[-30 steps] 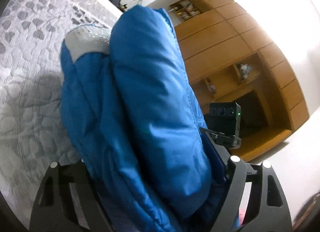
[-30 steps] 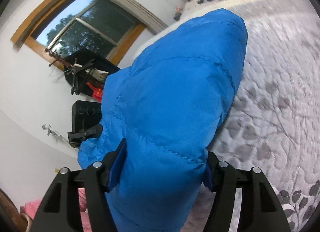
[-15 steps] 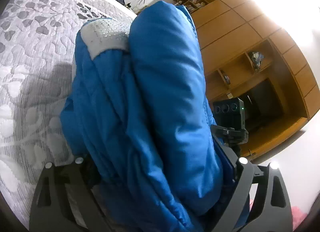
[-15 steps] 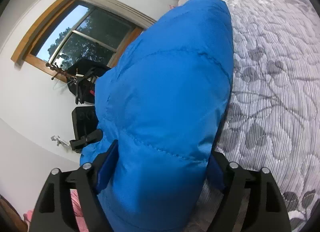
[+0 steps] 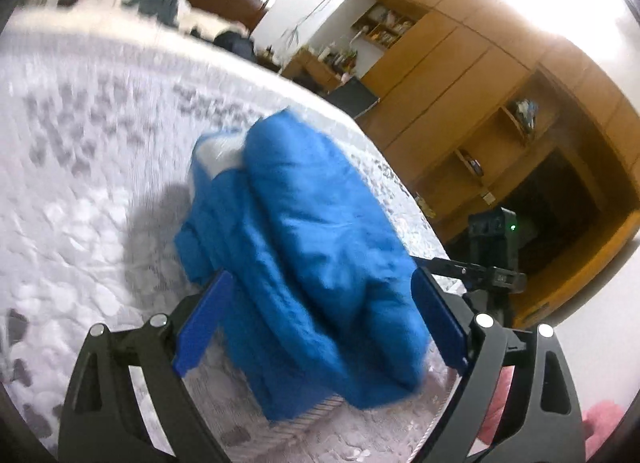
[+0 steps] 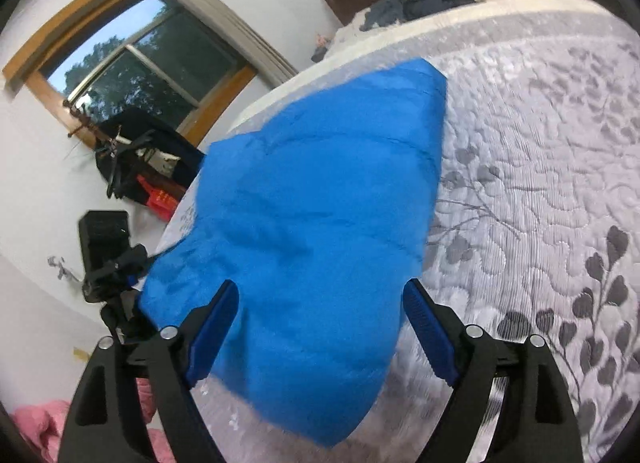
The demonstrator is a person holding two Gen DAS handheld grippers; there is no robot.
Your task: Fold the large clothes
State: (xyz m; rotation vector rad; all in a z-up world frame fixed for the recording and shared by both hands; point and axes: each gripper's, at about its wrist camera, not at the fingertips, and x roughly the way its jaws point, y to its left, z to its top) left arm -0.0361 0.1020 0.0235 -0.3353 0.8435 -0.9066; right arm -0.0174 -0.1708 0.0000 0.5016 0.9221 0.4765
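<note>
Jacket: blue padded jacket (image 5: pixel 304 247) lies folded in a bundle on the bed (image 5: pixel 80 183), near its edge.
Left gripper (image 5: pixel 320 327): jaws spread wide, holding nothing; the jacket sits between the blue pads.
Right gripper (image 6: pixel 320 331): jaws wide apart, empty, straddling the bundle's near end.
Bedcover: grey, leaf-patterned quilting.
</note>
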